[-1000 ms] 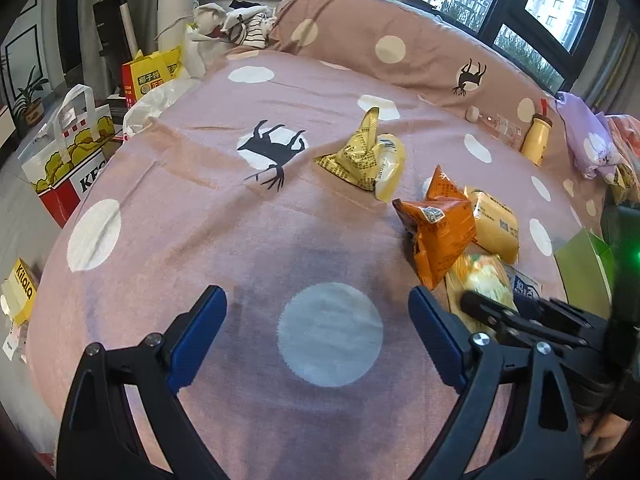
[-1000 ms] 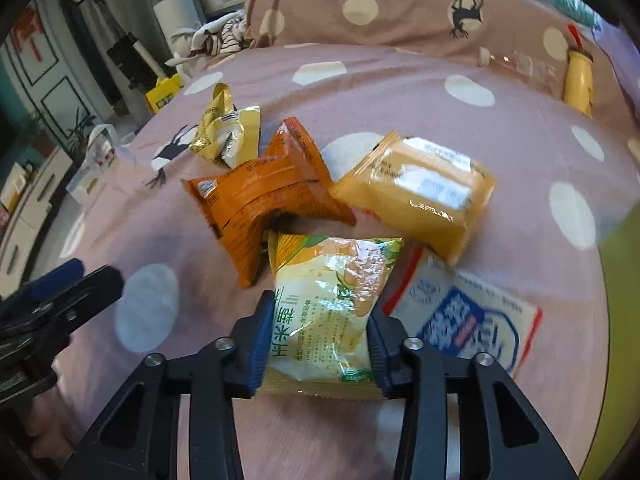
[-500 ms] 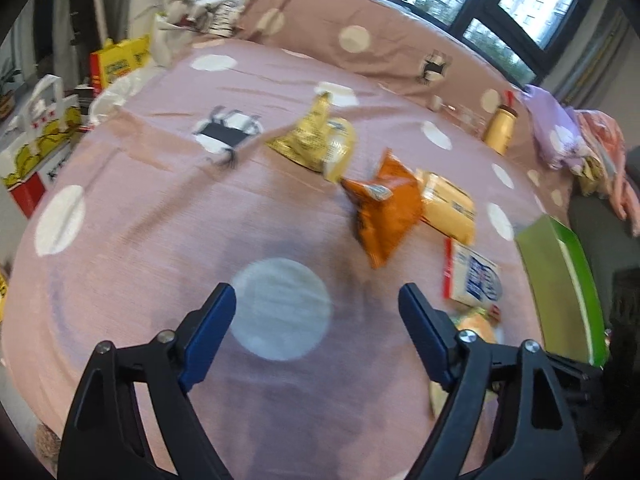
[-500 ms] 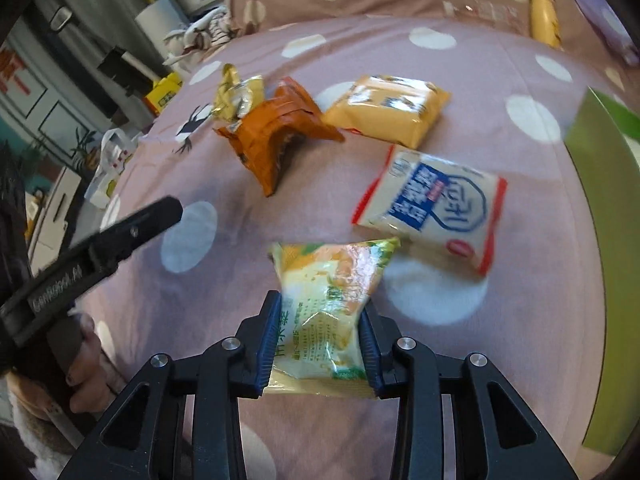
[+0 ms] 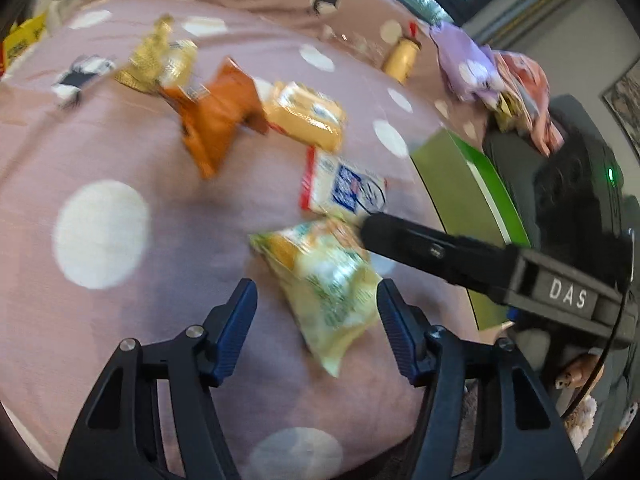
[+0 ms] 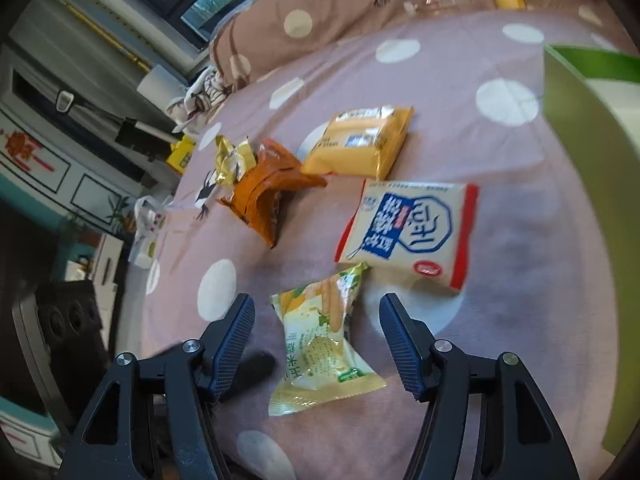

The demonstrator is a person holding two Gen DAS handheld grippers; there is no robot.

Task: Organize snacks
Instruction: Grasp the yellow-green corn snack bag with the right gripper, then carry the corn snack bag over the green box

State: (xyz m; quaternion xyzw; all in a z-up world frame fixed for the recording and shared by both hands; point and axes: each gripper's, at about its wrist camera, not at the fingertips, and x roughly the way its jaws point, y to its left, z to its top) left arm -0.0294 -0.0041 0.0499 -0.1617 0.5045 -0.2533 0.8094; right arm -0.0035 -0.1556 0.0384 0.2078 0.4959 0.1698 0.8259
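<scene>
Polka-dot bedspread (image 6: 420,92) | pale yellow-green snack packet (image 6: 320,344) lying btwn both claws | right gripper (image 6: 316,340) releasing, opening | left gripper (image 5: 316,320) closing, pads not touching yet | prob light, crinkly, slippery film; pinching mid-body looking safest

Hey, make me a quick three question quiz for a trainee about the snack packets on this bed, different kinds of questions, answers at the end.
1. True or false: the right gripper is clamped on the yellow-green snack packet.
2. Multiple choice: which packet lies nearest the yellow-green one? A the orange packet; B the white packet with blue print; C the gold wrapper.
3. Fill in: the green box stands at the ____ edge of the right wrist view.

Key
1. False: the pads stand clear on both sides, jaws opening, and the packet lies on the polka-dot bedspread.
2. B.
3. Right.
</scene>
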